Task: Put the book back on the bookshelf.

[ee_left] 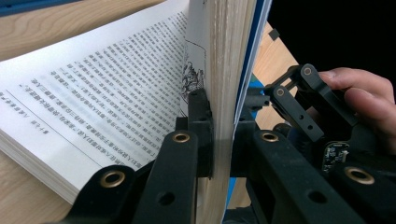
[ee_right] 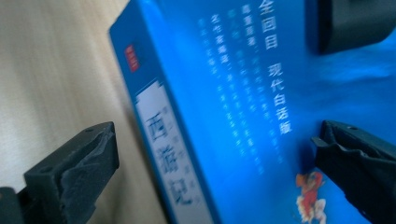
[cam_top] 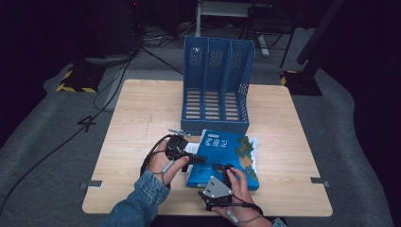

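A thick book with a blue cover (cam_top: 231, 151) lies on the wooden table (cam_top: 142, 109) in front of the blue file rack (cam_top: 216, 85). My left gripper (cam_top: 201, 160) comes in from the book's left side. In the left gripper view it (ee_left: 222, 116) is shut on the blue cover and a thick block of pages (ee_left: 224, 56), held up on edge above the open printed pages (ee_left: 93, 93). My right gripper (cam_top: 222, 168) sits at the book's near edge. In the right gripper view it (ee_right: 212, 144) is open, its jaws wide either side of the book's spine (ee_right: 163, 140), not touching.
The file rack has three upright slots and stands at the table's middle back. A small grey item (cam_top: 178, 131) lies just left of the rack's front. Metal brackets (cam_top: 92, 184) sit at the table's side edges. Cables run over the grey floor to the left.
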